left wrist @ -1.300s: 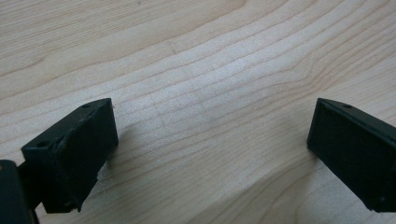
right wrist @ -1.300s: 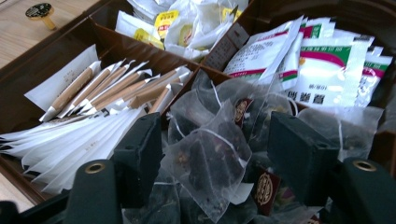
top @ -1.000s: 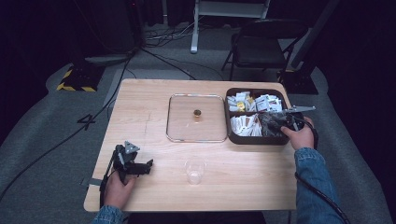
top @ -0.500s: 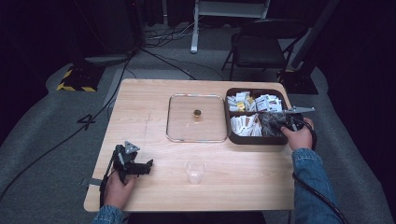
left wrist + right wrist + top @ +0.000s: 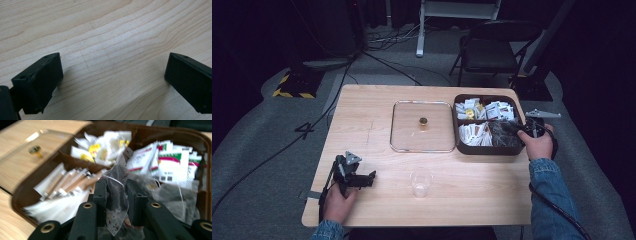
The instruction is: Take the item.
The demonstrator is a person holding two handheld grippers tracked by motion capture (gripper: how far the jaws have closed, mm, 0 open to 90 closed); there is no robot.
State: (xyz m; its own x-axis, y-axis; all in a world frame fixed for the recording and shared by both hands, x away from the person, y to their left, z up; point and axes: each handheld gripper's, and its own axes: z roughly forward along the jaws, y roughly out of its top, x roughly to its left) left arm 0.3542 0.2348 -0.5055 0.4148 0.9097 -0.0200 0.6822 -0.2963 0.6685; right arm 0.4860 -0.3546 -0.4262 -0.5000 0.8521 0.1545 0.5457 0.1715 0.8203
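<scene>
Tea bag of clear mesh with dark leaves [image 5: 117,192] is pinched by the right gripper [image 5: 117,195] inside the brown compartment box [image 5: 460,148] at the table's right edge, not yet lifted out, while the left gripper [image 5: 112,75] rests wide apart, empty, near the front-left corner.

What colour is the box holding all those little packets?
Dark brown, the box shows best in the right gripper view, where the right tool pinches a tea bag.

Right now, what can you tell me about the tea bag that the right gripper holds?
The tea bag is a clear mesh pouch with dark loose leaves inside and a thin white string across it. It stands upright, pinched between the jaws of the right gripper, above the box, at its compartment of similar bags.
</scene>
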